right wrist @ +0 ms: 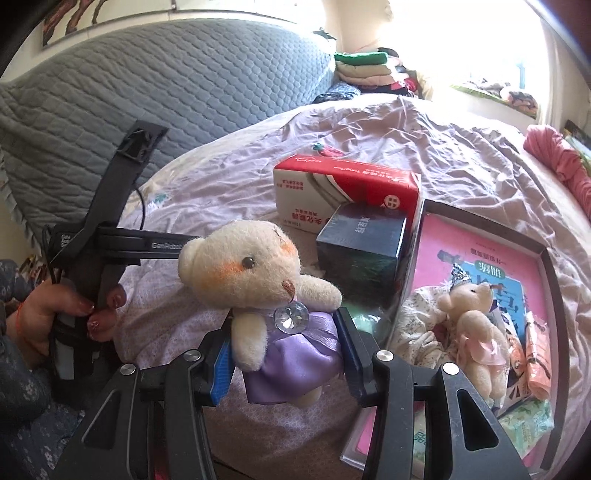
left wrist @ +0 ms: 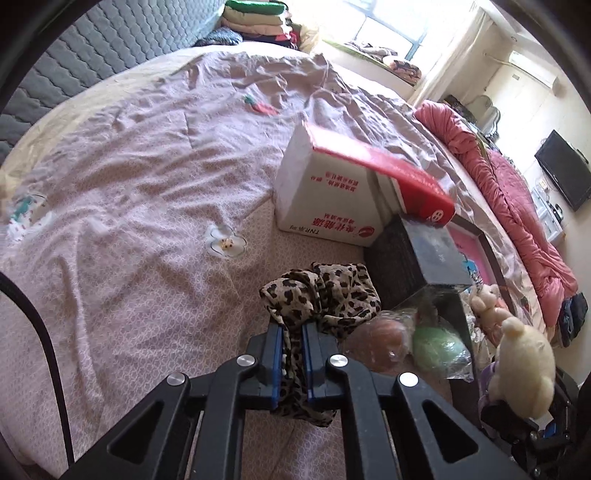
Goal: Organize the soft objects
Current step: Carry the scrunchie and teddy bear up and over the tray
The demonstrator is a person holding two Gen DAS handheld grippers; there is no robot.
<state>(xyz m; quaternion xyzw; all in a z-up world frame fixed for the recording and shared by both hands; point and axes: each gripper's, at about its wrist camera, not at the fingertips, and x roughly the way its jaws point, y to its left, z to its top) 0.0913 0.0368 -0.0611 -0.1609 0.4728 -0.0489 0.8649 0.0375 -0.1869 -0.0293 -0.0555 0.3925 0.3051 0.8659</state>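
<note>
Leopard scarf [left wrist: 325, 295] clenched in left tool [left wrist: 293, 354], teddy [right wrist: 266, 291] gripped by right tool [right wrist: 286, 354], rumpled bedsheet [left wrist: 129, 177], sunlit window [left wrist: 384, 26].

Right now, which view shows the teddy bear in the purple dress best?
The right wrist view: the teddy bear in the purple dress fills the centre, face and dress clear, clamped in the right gripper. The left wrist view catches only its pale head at the edge.

Carton [right wrist: 343, 192] on bed [right wrist: 461, 136], small box [right wrist: 360, 251] before it, tray [right wrist: 550, 266] to right holding book [right wrist: 476, 254] and small bear [right wrist: 476, 332]. Headboard [right wrist: 166, 85] behind.
</note>
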